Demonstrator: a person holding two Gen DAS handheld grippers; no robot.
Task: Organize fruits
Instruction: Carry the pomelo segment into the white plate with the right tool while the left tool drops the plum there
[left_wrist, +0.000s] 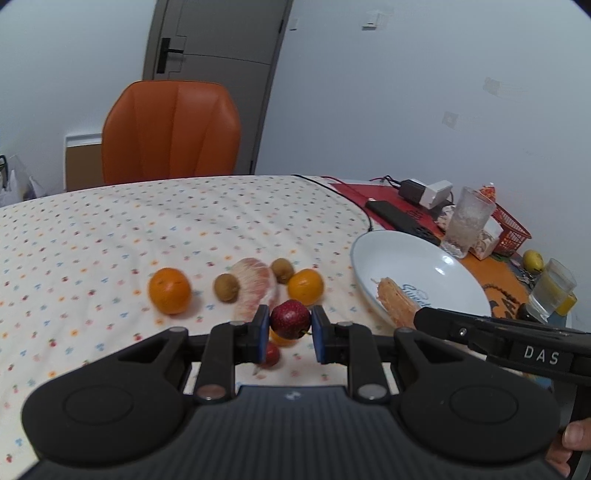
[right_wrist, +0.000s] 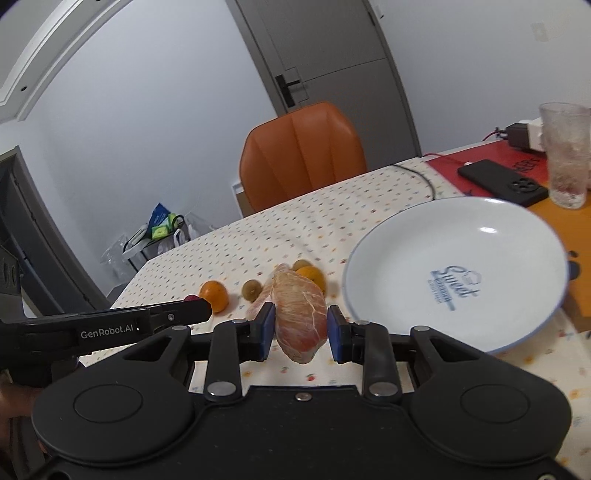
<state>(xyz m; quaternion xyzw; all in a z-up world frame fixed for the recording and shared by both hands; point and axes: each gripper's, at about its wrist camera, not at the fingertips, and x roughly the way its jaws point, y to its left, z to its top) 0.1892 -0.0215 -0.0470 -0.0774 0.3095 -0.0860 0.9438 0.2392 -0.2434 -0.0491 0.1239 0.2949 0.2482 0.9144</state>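
The table (left_wrist: 92, 229) under its dotted cloth has its far edge running just in front of the orange chair (left_wrist: 171, 129); the broad stretch of cloth to the left of the fruit and beyond it lies bare, while the right side is crowded: a white plate (right_wrist: 517, 236), a black phone (right_wrist: 502, 181), a frosted glass (right_wrist: 567, 155), chargers and a red basket (left_wrist: 511, 229) stand close together toward that edge; the left gripper (left_wrist: 290, 325) is clamped on a small dark red fruit (left_wrist: 290, 318), its blue pads pressed against either side, the fruit raised above the cloth; just beyond it lie a peeled pomelo piece (left_wrist: 255, 284), two brown kiwis (left_wrist: 226, 287) and two oranges (left_wrist: 170, 290), with another small red fruit (left_wrist: 271, 353) and a bit of orange fruit below the fingers; the right gripper (right_wrist: 301, 325) is closed on a pomelo segment (right_wrist: 301, 314), held lengthwise between its pads and lifted off the table, just left of the plate's near rim; in the left wrist view that segment appears over the plate's near part; the two grippers are side by side, each one's fingers reaching into the other's view.
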